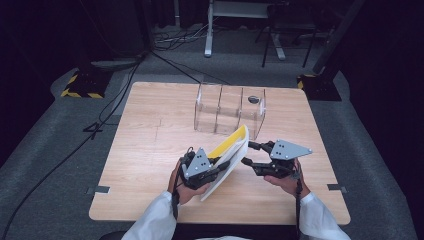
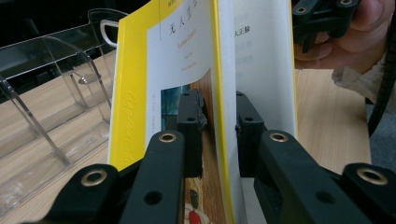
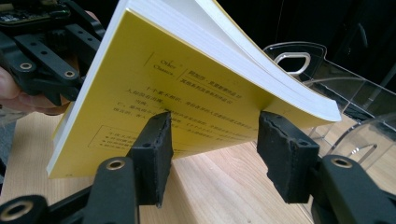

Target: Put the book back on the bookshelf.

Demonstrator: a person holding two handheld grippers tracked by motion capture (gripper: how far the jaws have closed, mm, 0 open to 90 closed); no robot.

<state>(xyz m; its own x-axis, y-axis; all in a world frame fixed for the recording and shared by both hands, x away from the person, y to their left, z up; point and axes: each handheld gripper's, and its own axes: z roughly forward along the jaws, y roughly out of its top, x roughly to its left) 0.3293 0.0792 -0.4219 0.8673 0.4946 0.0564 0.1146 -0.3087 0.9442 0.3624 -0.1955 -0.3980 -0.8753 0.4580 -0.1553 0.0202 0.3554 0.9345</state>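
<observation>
My left tool [image 2: 219,121] is clamped on the lower edge of a thin yellow-and-white paperback book [image 1: 227,160], held tilted above the pale wooden surface [image 1: 150,150], just in front of a clear plastic 3-slot file rack [image 1: 230,107]. My right tool [image 3: 215,149] stands wide, its 2 pads either side of the free edge, probably not touching yet. The book looks light and floppy, its pages bowing, so I'd grip near the spine.
</observation>
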